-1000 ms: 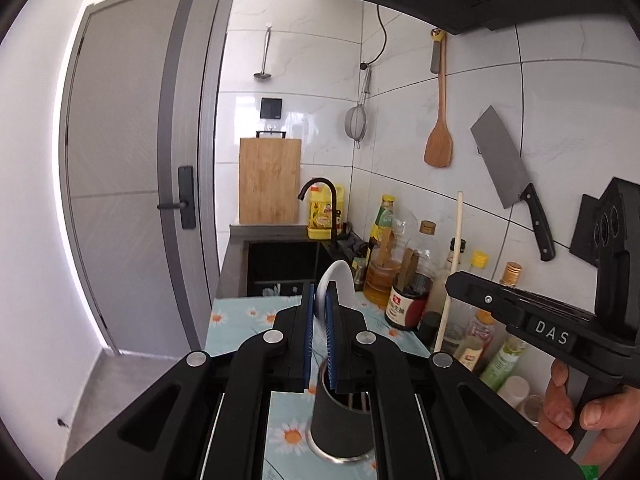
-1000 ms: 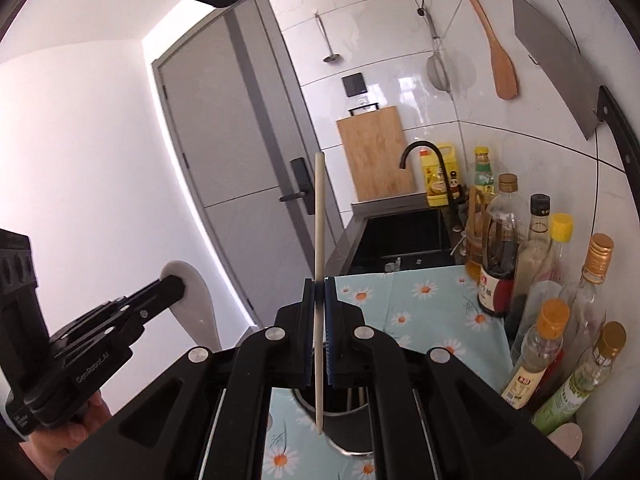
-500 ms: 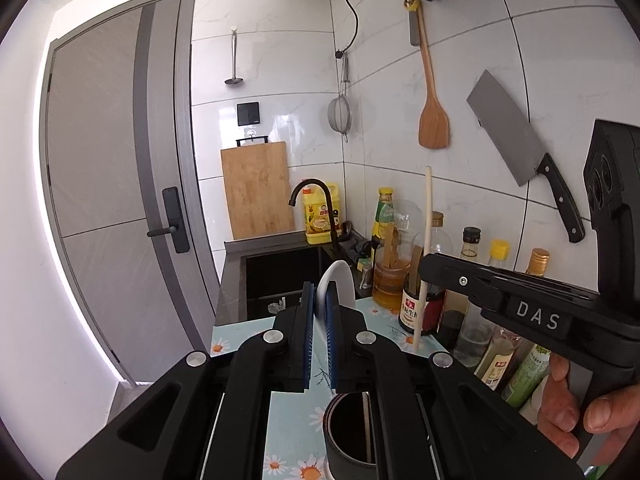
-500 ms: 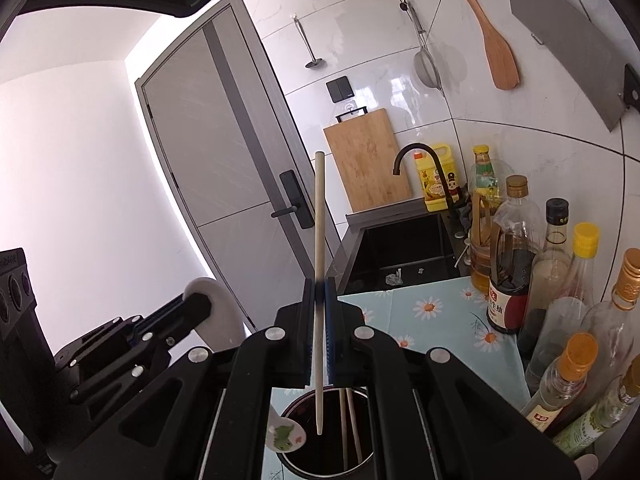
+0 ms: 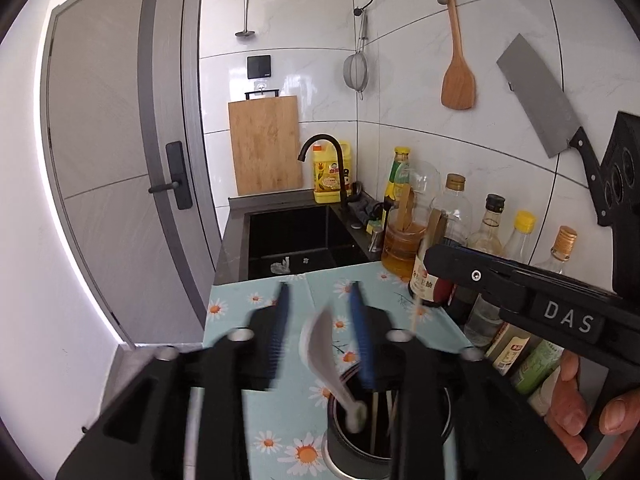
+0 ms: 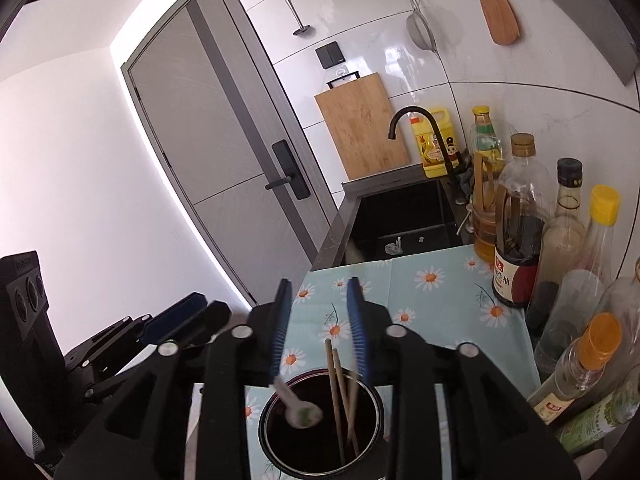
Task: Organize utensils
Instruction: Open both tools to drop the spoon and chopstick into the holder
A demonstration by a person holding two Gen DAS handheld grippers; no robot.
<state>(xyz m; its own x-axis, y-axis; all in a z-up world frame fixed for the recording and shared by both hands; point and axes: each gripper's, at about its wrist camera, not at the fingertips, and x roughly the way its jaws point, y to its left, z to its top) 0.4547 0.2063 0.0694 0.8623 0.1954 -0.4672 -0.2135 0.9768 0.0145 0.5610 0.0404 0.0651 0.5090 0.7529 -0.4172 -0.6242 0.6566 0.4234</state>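
We see that both tools have just let go. A second ago the left tool [image 5: 320, 324] was shut on the white spoon [image 5: 326, 354], and the right tool [image 6: 320, 320] was shut on one chopstick, both held over the dark holder [image 6: 320, 420]. Now the jaws of both are opening. In the left view the spoon is between the blue pads [image 5: 362, 344] but they no longer press on it; it is blurred and tilted, its bowl end already inside the rim of the holder. In the right view the same spoon leans at the left side of the holder, and the chopsticks [image 6: 340, 392] stand inside it, leaning a little to the left. Nothing is between the right pads now.

The holder stands on the flowered cloth [image 6: 432, 304] that covers the surface, close under both tools. The bottles [image 6: 516, 220] stand in a row along the wall at the right, and the sink [image 6: 404, 216] is behind the cloth.

For the task, we judge that this means the two utensils are delivered: spoon and chopstick are now in the holder with the others. We cannot tell whether the spoon has settled. We see no other loose utensil on the cloth.
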